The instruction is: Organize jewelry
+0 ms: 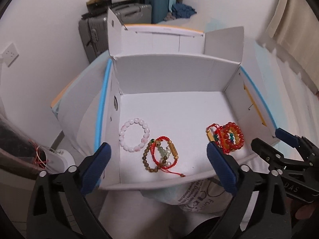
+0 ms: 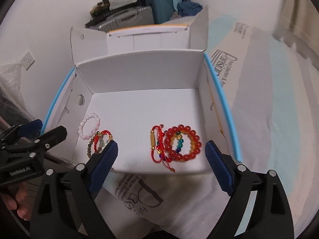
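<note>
An open white cardboard box (image 1: pixel 175 75) (image 2: pixel 143 69) holds the jewelry. On its floor lie a pink bead bracelet (image 1: pixel 134 135) (image 2: pixel 89 125), a tangle of brown beads, red cord and pale green beads (image 1: pixel 161 155) (image 2: pixel 98 142), and a heap of red bead bracelets with red cords (image 1: pixel 229 137) (image 2: pixel 177 144). My left gripper (image 1: pixel 158 165) hovers open above the brown-and-red tangle, nothing between its blue pads. My right gripper (image 2: pixel 161 159) hovers open above the red heap, also empty. Each gripper shows at the edge of the other's view.
The box lid flaps (image 1: pixel 155 37) stand up at the back. Suitcases and clothes (image 1: pixel 139 6) are piled by the far wall. A printed white bag (image 2: pixel 139 195) lies under the box's front edge. A wall socket (image 1: pixel 10 54) is at left.
</note>
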`<state>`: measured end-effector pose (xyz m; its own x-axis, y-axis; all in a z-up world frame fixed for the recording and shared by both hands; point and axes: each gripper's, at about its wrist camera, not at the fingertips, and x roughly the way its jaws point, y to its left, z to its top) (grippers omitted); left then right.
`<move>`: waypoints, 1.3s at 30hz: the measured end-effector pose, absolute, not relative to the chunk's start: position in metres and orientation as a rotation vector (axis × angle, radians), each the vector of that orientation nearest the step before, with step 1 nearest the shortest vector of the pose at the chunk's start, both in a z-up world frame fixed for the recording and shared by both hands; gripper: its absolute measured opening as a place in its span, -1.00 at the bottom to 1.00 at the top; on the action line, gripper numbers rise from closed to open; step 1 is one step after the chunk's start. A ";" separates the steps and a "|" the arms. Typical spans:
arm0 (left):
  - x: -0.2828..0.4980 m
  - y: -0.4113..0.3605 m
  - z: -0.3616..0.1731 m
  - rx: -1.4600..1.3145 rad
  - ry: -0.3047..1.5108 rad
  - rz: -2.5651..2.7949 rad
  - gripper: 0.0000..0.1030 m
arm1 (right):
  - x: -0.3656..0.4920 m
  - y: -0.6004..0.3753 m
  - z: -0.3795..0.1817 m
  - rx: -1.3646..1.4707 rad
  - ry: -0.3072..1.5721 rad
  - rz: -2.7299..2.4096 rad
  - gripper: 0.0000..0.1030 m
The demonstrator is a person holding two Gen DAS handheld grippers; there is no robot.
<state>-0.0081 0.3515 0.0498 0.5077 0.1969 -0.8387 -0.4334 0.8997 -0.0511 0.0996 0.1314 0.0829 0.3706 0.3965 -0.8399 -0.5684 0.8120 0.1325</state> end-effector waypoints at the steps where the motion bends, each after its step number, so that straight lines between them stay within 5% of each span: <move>1: -0.015 0.349 0.052 -0.262 0.949 0.389 0.89 | 0.095 0.133 0.082 -0.185 1.003 0.622 0.78; 39: -0.105 0.296 0.045 -0.190 0.825 0.440 0.89 | 0.002 0.078 0.101 -0.160 0.839 0.576 0.85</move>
<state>-0.1050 0.2958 0.0448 0.5951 0.3036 -0.7441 -0.4491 0.8935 0.0053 0.0021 0.0781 0.1010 0.5261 0.4179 -0.7407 -0.5407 0.8366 0.0879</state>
